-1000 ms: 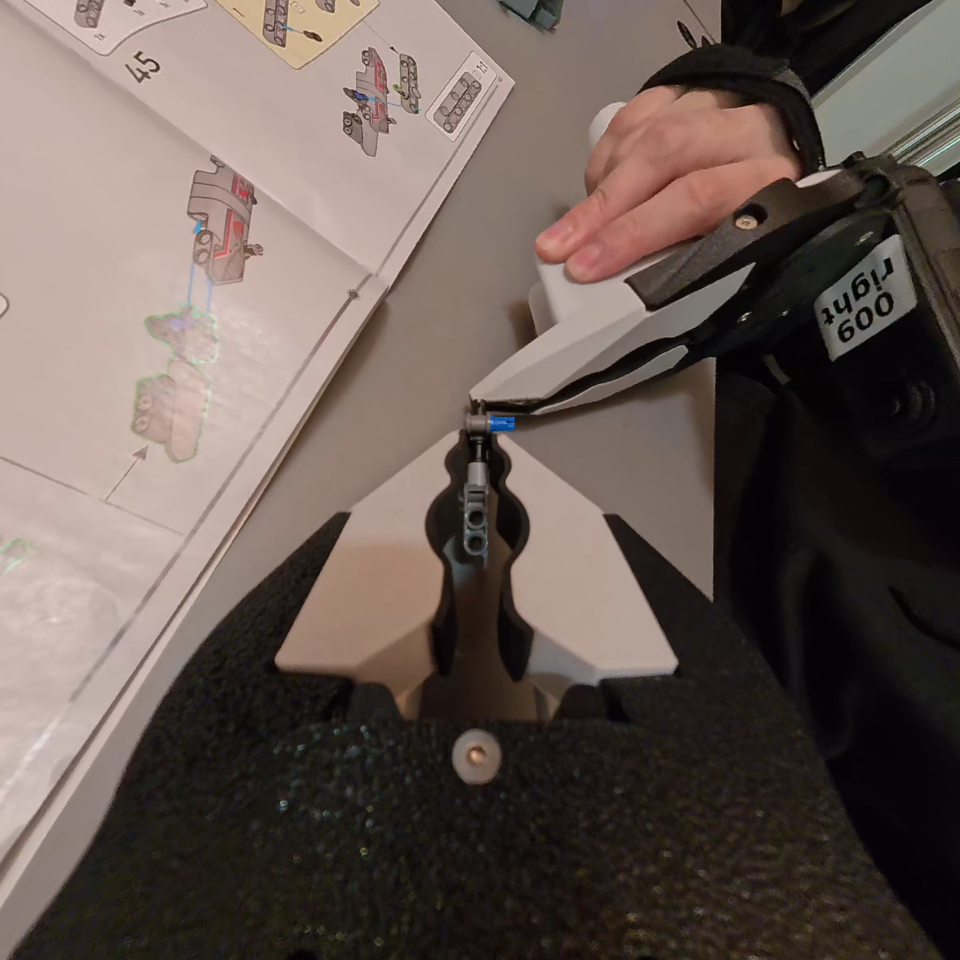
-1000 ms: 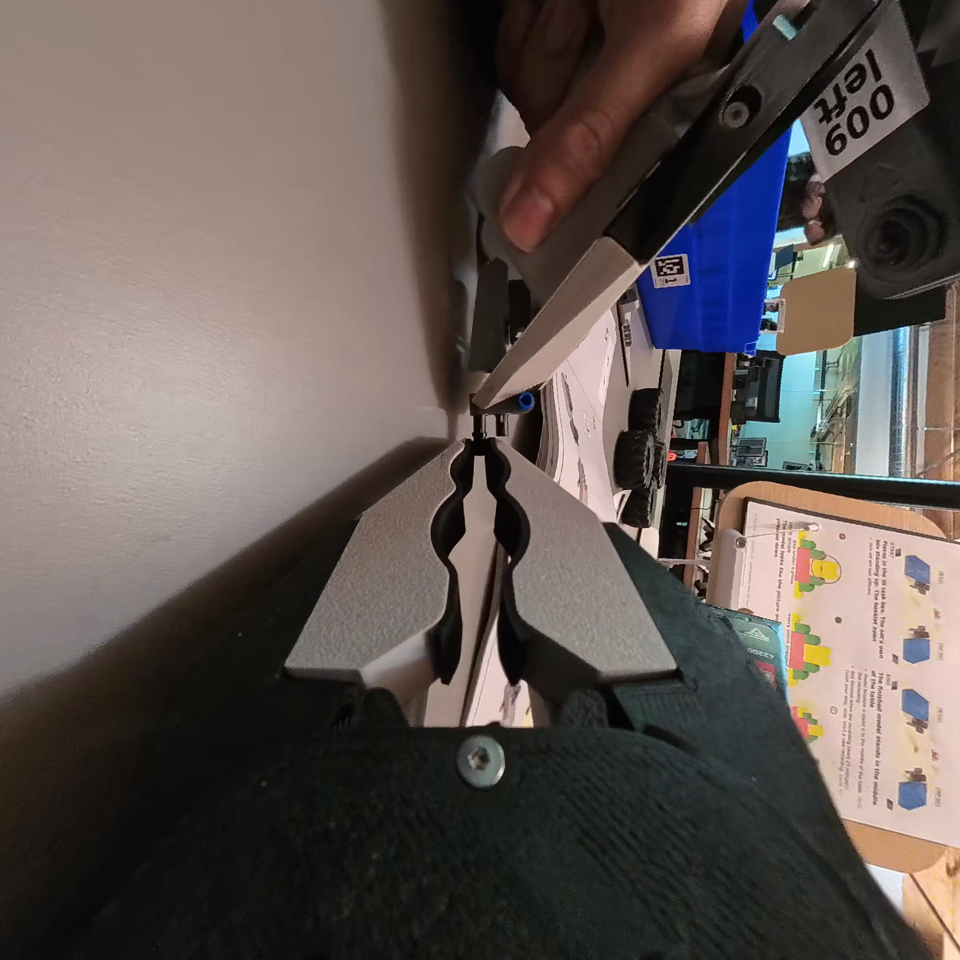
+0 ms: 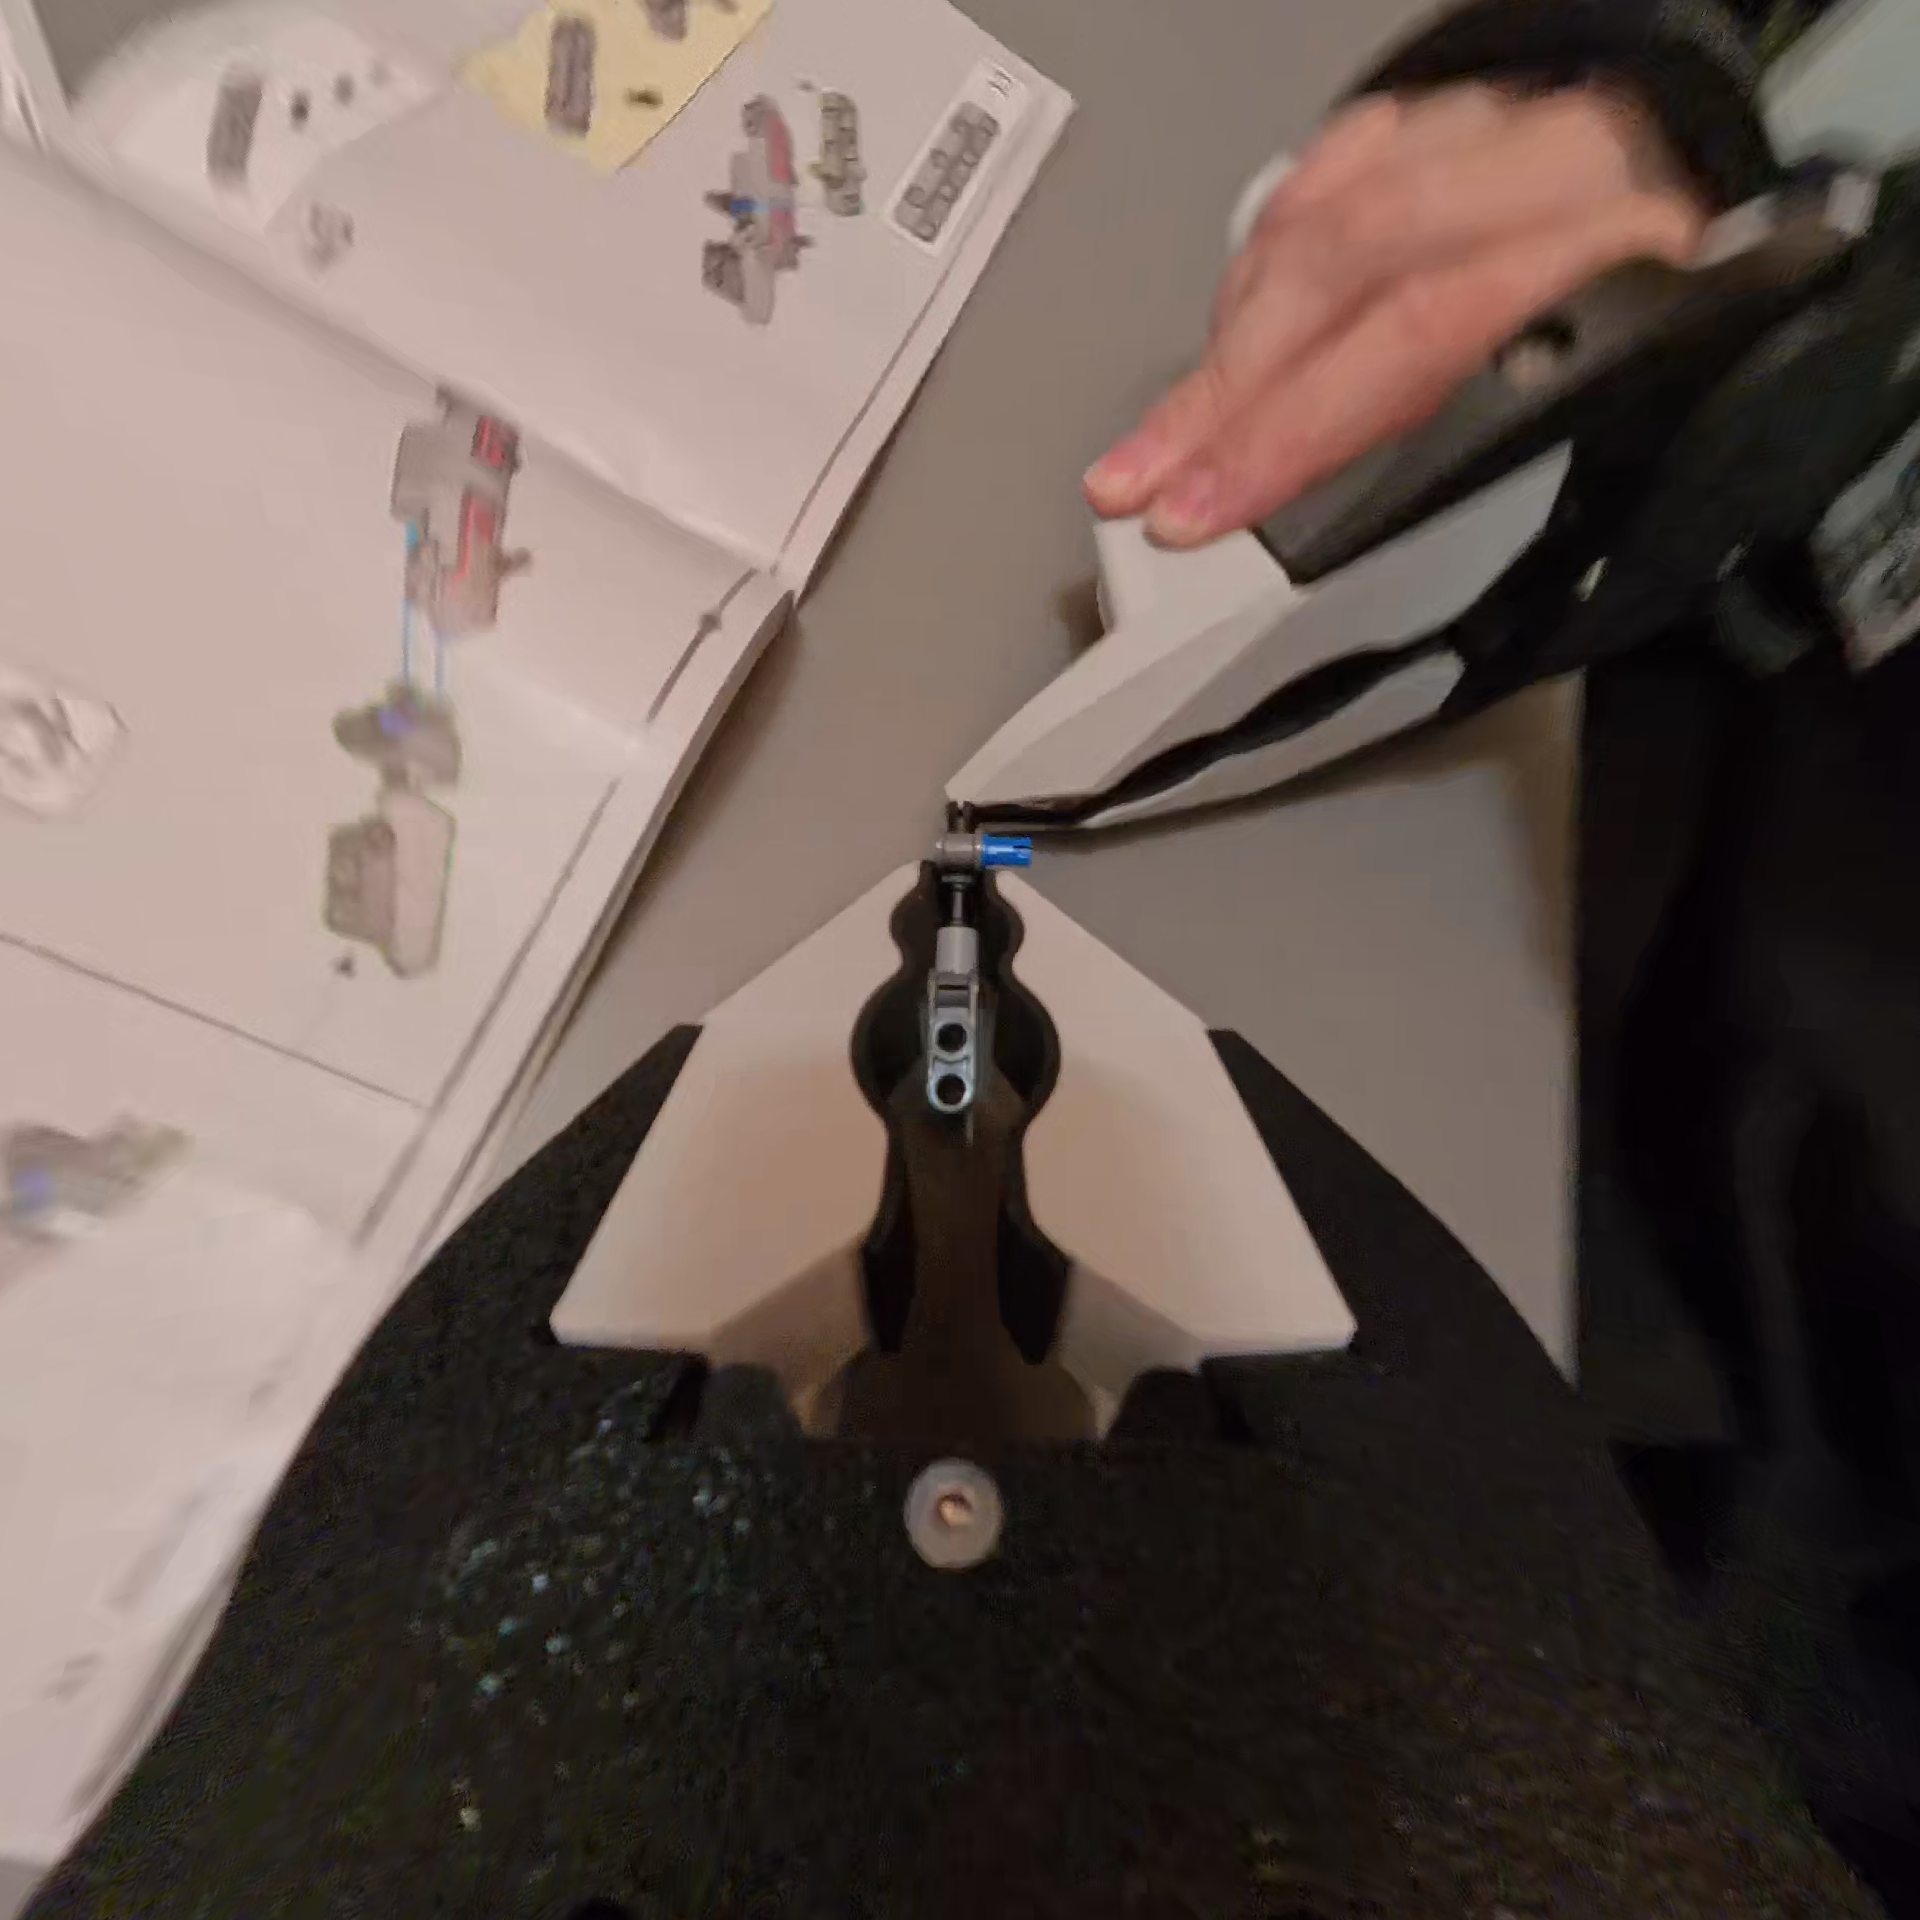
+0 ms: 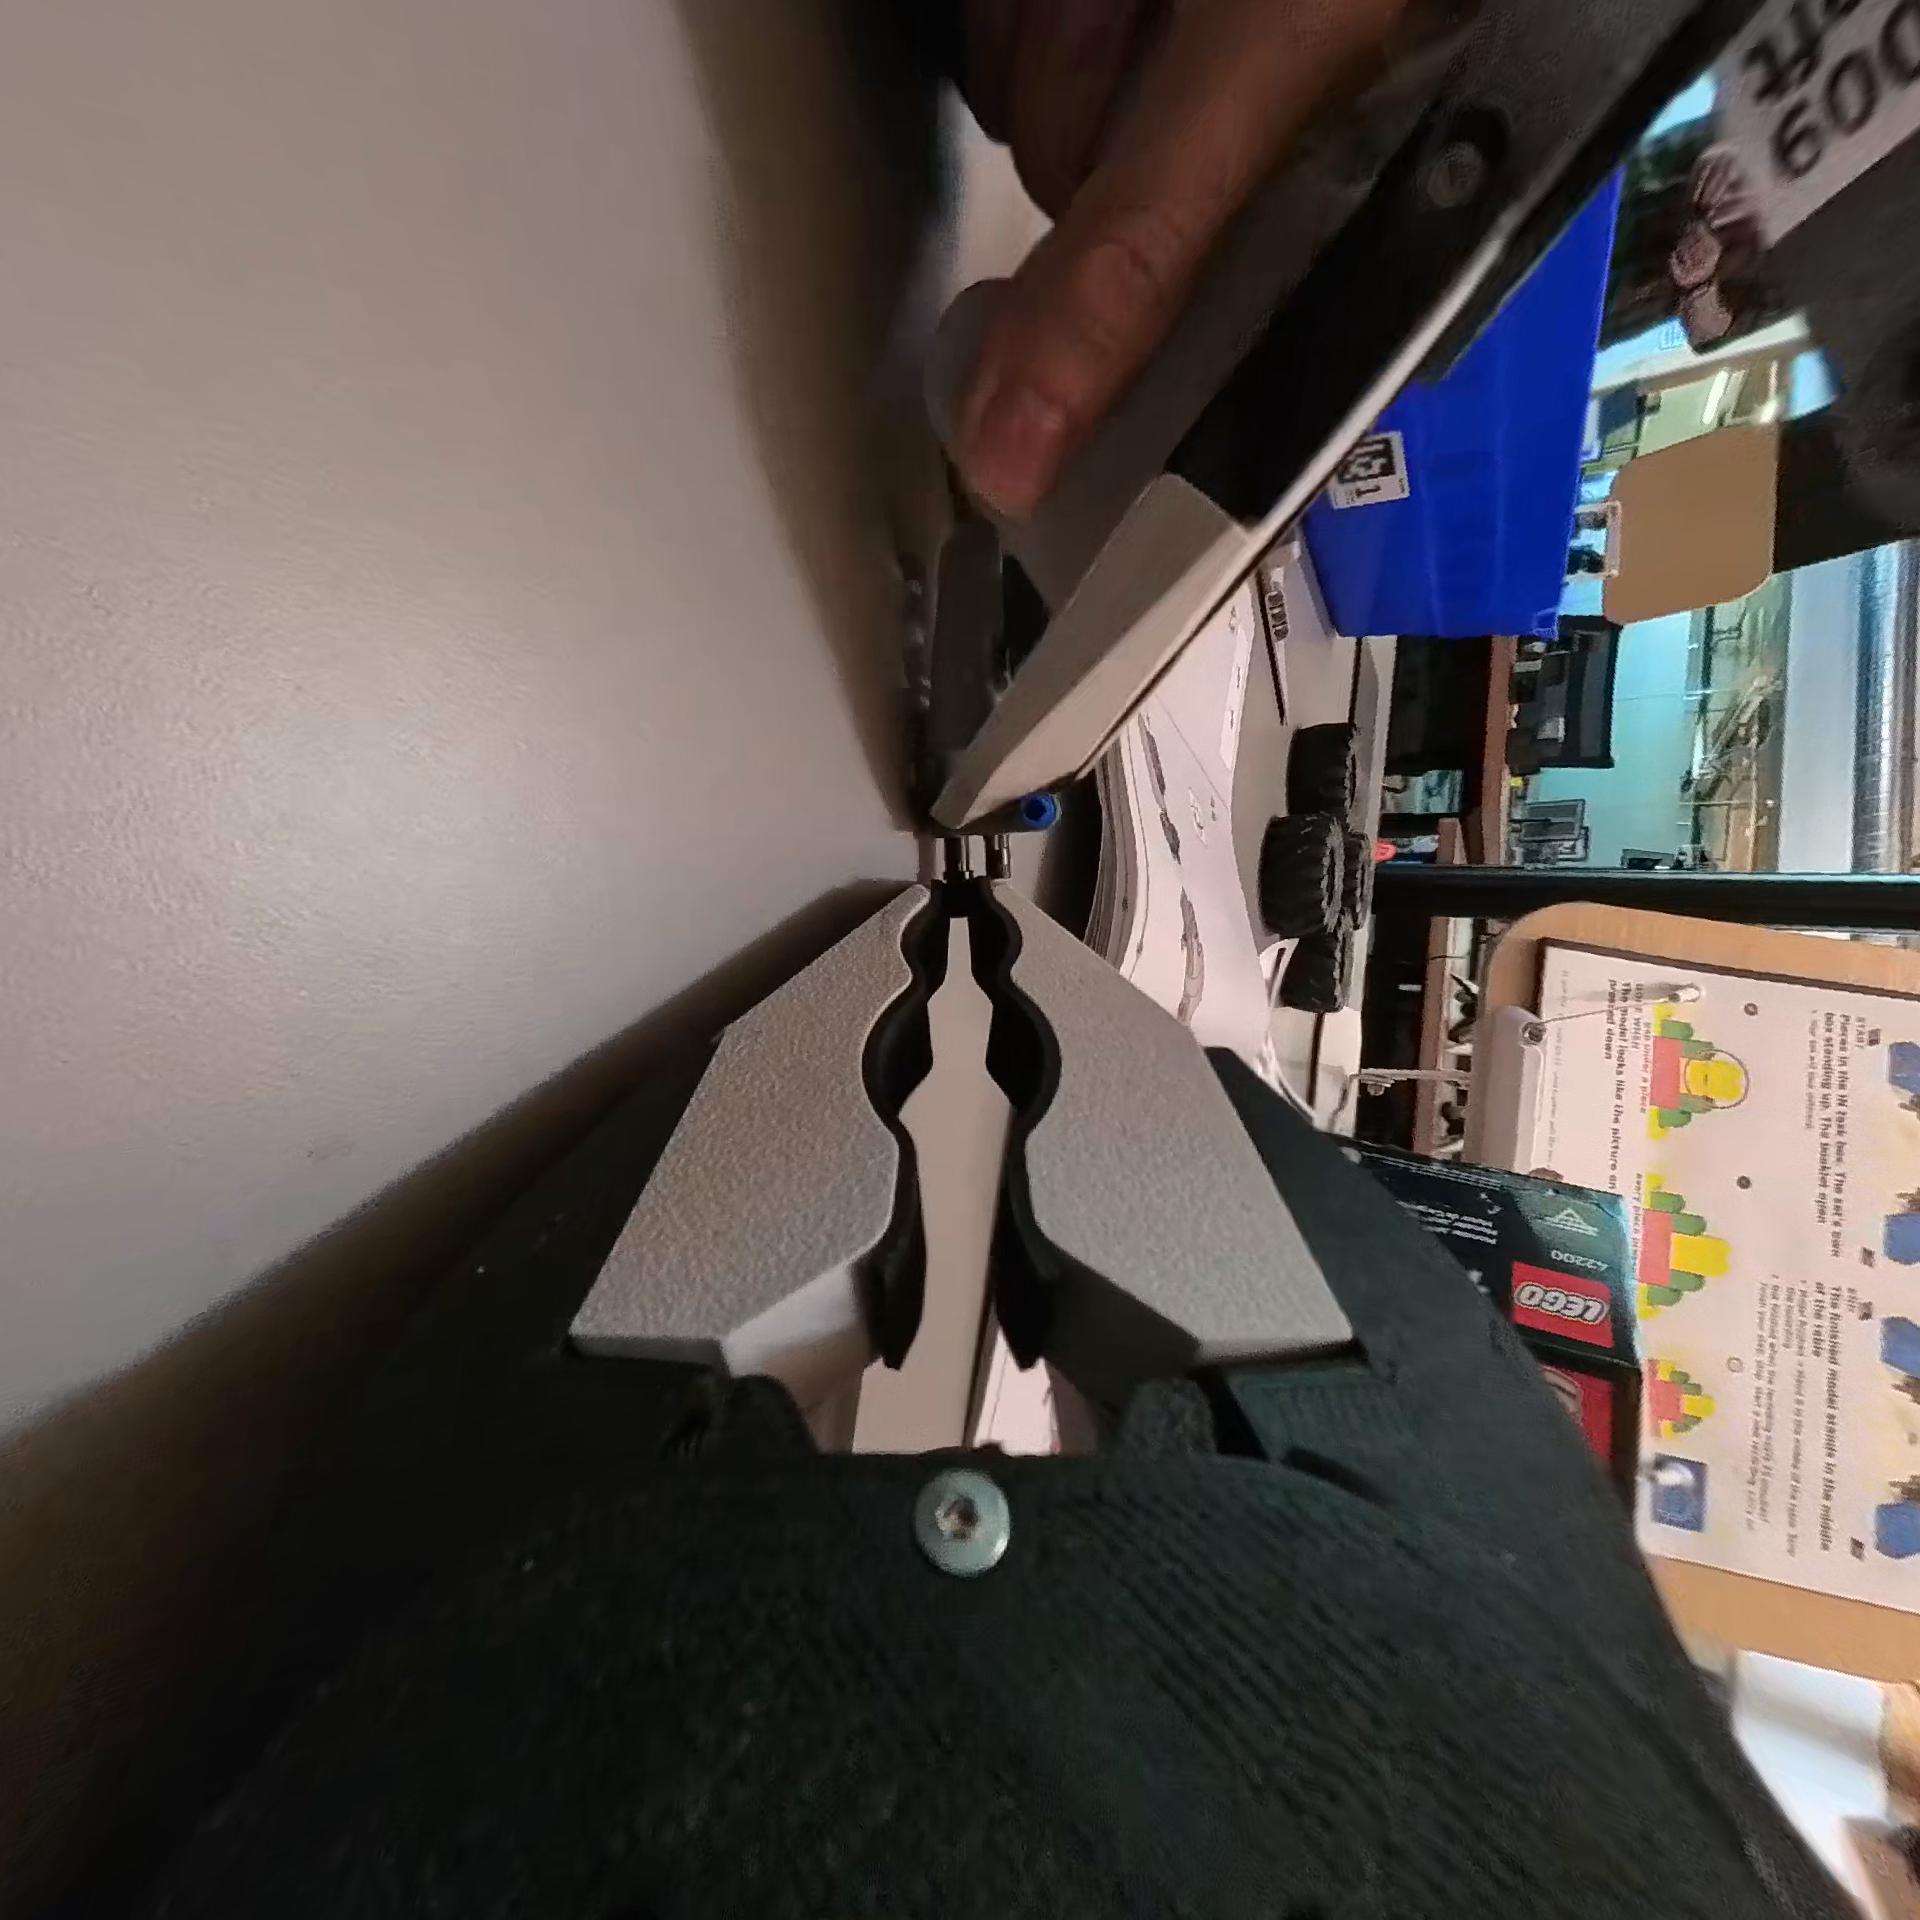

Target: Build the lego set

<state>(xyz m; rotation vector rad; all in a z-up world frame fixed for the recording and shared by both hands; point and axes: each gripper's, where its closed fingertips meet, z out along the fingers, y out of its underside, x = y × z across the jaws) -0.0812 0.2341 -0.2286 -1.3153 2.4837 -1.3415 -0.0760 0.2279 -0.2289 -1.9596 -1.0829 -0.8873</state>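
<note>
My left gripper [image 3: 961,881] is shut on a grey Technic connector with two holes [image 3: 951,1049]. A black axle [image 3: 962,896] runs from it past the fingertips to a small grey joint with a blue pin [image 3: 1003,850]. My right gripper [image 3: 961,808] comes in from the right, shut on the black tip on top of that joint. In the right wrist view my right gripper [image 4: 964,885] pinches that small dark tip [image 4: 971,857], and the left gripper [image 4: 951,816] meets it from the upper right, with the blue pin [image 4: 1034,808] beside it.
An open instruction booklet [image 3: 416,520] lies to the left on the grey table [image 3: 935,468]. A hand [image 3: 1351,343] holds the right gripper. Black tyres [image 4: 1314,842], a blue bin [image 4: 1455,468], a Lego box [image 4: 1538,1278] and a picture board [image 4: 1714,1247] lie beyond. Both grippers' tips are close together, under 4 cm apart.
Both grippers keep their hold on the small assembly. Both views are now motion-blurred, and the booklet and hand have shifted slightly in the left wrist view.
</note>
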